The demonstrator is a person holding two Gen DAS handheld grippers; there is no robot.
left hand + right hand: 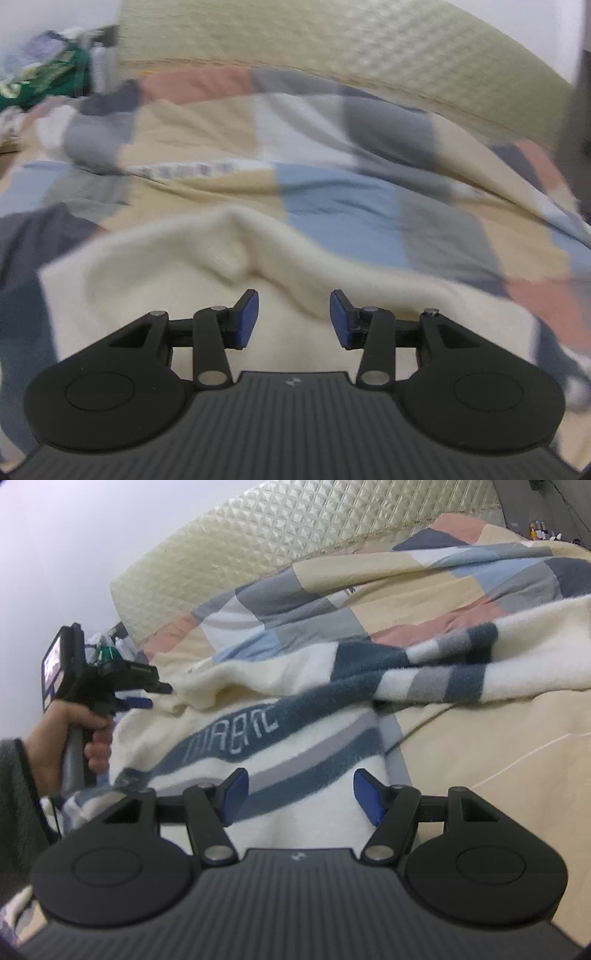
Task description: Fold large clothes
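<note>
A cream knitted garment (pixel 295 686) with dark blue and grey stripes and white lettering lies crumpled on a bed. In the left wrist view its plain cream part (pixel 192 266) lies bunched just ahead of my left gripper (pixel 294 319), which is open and empty above it. My right gripper (pixel 299 795) is open and empty over the striped part. The right wrist view also shows the left gripper (pixel 147 696) at the far left, held in a hand at the garment's cream edge.
A patchwork quilt (pixel 332 155) of beige, blue, grey and pink squares covers the bed (pixel 498 746). A quilted cream headboard (pixel 295 528) stands behind. A pile of clothes and a bottle (pixel 55 77) sits at the far left.
</note>
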